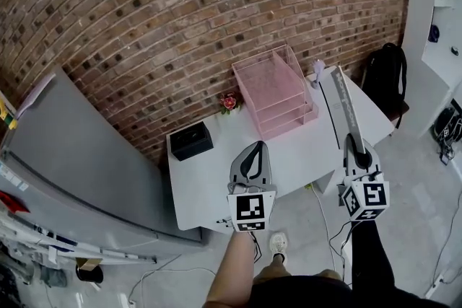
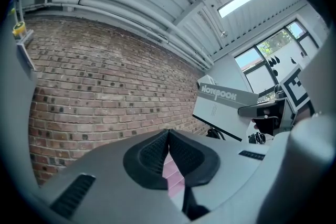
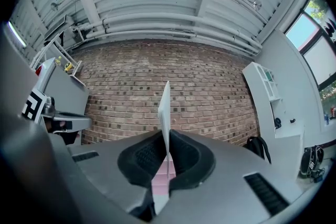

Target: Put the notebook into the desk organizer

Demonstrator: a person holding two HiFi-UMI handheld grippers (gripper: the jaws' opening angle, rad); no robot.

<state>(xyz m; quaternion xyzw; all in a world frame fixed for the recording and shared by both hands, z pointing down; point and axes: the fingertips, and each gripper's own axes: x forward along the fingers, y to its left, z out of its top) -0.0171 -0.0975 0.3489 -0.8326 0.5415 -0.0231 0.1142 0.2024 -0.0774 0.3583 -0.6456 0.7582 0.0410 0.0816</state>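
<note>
A thin white notebook [image 1: 342,106] with a grey spine stands on edge over the right end of the white table [image 1: 303,159], and my right gripper [image 1: 353,146] is shut on its lower end. In the right gripper view the notebook [image 3: 165,105] rises edge-on from between the pressed pads of the right gripper [image 3: 167,138]. The pink see-through desk organizer [image 1: 275,90] sits at the back of the table, left of the notebook. My left gripper [image 1: 253,149] hovers over the table's front middle. Its jaws meet with nothing between them in the left gripper view [image 2: 168,131], where the notebook [image 2: 224,106] shows to the right.
A black box [image 1: 191,141] and a small red flower [image 1: 229,102] sit on the table's left part. A grey cabinet [image 1: 72,155] stands to the left, a brick wall behind. A black backpack [image 1: 385,77] and white shelving [image 1: 442,3] are on the right. Cables lie on the floor.
</note>
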